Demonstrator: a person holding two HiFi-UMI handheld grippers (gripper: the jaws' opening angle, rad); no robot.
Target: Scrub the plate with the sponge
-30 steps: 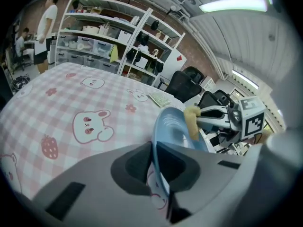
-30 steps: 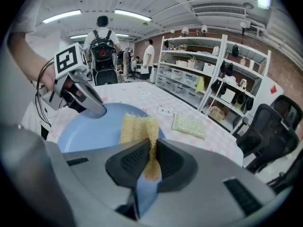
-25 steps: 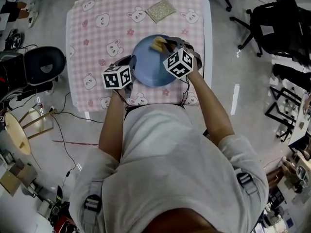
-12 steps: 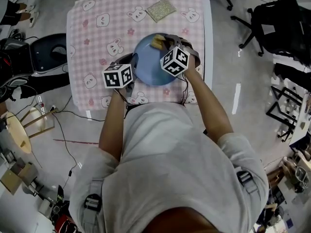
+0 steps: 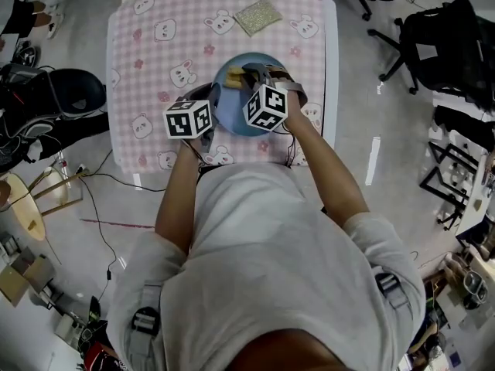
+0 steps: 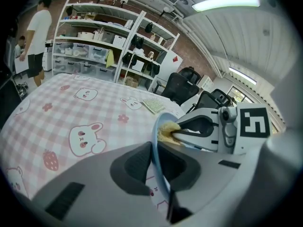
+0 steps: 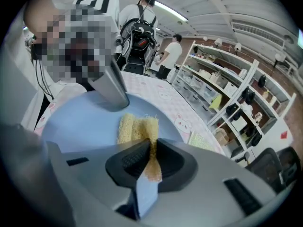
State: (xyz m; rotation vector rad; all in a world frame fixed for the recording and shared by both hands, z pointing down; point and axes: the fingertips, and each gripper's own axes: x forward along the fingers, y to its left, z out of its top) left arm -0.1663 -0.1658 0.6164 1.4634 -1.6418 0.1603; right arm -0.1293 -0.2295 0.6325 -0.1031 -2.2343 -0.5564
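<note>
A bench [image 5: 139, 60] under a pink checked cloth fills the upper part of the head view, with grey floor around it. At its middle sits the blue plate [image 5: 229, 108], with the yellow sponge [image 5: 235, 74] pressed to its face near the upper rim. The right gripper [image 7: 150, 157] has its jaws pinched on the sponge. The left gripper [image 6: 158, 167], its jaws just eased slightly wider, clamps the plate's rim. We judge the scrubbing under way, not finished. No dirt or foam shows, so we cannot tell how much is clean. From above, the marker cubes hide much of the plate.
</note>
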